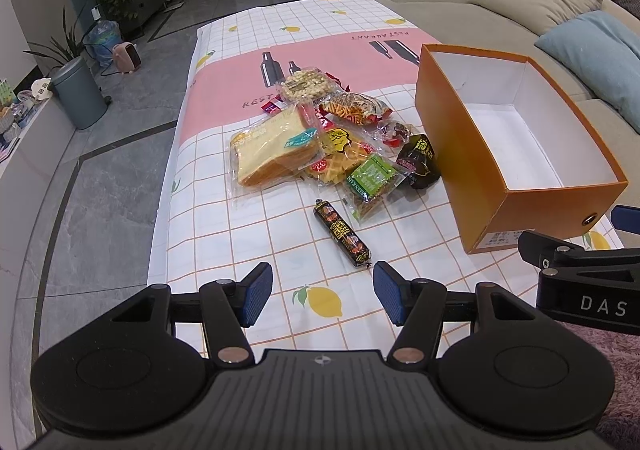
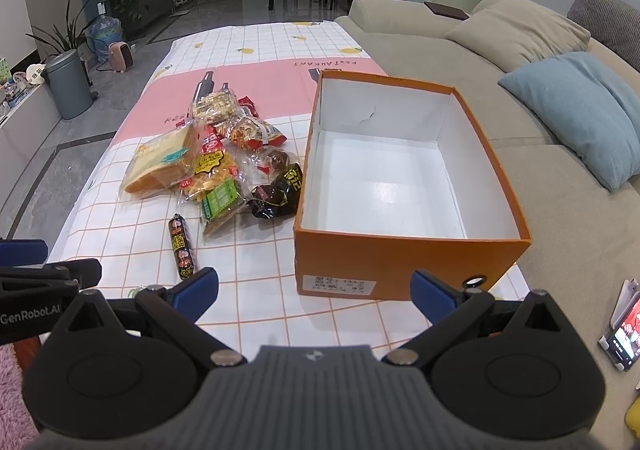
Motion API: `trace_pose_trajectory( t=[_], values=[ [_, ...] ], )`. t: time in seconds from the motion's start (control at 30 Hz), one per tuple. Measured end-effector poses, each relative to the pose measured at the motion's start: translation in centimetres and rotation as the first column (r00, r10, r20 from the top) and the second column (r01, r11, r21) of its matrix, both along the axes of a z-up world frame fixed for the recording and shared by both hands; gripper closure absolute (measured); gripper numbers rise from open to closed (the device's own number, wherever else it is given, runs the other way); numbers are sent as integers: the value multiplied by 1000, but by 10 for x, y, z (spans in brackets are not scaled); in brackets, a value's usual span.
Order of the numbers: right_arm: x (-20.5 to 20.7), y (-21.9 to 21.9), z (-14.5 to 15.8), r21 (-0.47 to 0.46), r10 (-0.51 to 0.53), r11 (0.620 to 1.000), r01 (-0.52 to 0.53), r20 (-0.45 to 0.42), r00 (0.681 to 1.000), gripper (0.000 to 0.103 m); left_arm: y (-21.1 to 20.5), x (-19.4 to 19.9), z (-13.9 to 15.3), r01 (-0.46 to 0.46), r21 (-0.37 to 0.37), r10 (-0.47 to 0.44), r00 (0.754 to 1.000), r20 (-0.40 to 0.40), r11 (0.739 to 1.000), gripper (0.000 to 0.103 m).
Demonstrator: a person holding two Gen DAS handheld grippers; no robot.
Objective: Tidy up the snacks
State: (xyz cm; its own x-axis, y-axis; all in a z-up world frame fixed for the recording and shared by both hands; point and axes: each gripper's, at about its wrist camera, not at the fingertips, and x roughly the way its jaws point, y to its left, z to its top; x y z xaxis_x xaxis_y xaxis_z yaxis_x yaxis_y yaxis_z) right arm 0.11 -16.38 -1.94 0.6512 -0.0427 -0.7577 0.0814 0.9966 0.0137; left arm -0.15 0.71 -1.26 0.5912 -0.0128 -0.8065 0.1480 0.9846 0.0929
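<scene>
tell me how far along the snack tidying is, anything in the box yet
Nothing looks done: the orange box is empty, its white floor bare. Nothing is in hand either; the left gripper and right gripper both stand open with nothing between the fingers. All of it is left: the snack pile, including the bread bag, and the sausage stick lying apart nearest the left gripper, sit on the tablecloth.

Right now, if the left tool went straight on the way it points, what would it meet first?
Probably the dark sausage stick, lying on the tablecloth just ahead of the open left tool. Depth is unclear, so it might touch the cloth short of it.
</scene>
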Motion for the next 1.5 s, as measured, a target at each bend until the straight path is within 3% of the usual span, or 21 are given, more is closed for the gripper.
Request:
trace_pose_trajectory(
  t=[0.7,0.73,0.8,0.87,1.13,1.17,1.23,1.33,1.37,1.43,1.5],
  values=[
    [1,0,-2,3,2,1000,-2,-9,1000,3,-2,0,0,13,-5,-13,1000,-2,1000,35],
    [1,0,-3,3,2,1000,-2,-10,1000,3,-3,0,-1,23,-11,-23,1000,-2,1000,37],
    [2,1,-4,2,3,1000,-3,-11,1000,3,-6,-2,-2,45,-9,-45,999,3,999,59],
    [3,1,-6,-1,4,1000,-4,-13,1000,3,-7,-3,-4,58,-8,-58,998,2,998,70],
    [3,3,-12,43,55,997,-57,51,997,4,5,3,-10,44,-27,-44,999,24,999,70],
    [5,6,-13,41,71,996,-73,50,996,5,9,5,-11,43,-43,-42,999,17,998,69],
    [10,13,-16,49,119,991,-121,46,992,19,13,11,-14,40,-70,-41,999,0,997,69],
    [17,25,-21,66,189,979,-192,40,981,24,17,17,-18,44,-86,-45,999,-14,995,64],
    [18,29,-23,66,211,975,-214,45,976,25,18,19,-19,45,-91,-47,999,-16,995,58],
    [22,39,-26,52,259,964,-262,46,965,38,20,26,-22,34,-69,-37,999,-38,997,57],
    [27,47,-29,34,290,956,-292,42,956,40,24,33,-25,21,-68,-25,998,-53,997,54]
  ],
)
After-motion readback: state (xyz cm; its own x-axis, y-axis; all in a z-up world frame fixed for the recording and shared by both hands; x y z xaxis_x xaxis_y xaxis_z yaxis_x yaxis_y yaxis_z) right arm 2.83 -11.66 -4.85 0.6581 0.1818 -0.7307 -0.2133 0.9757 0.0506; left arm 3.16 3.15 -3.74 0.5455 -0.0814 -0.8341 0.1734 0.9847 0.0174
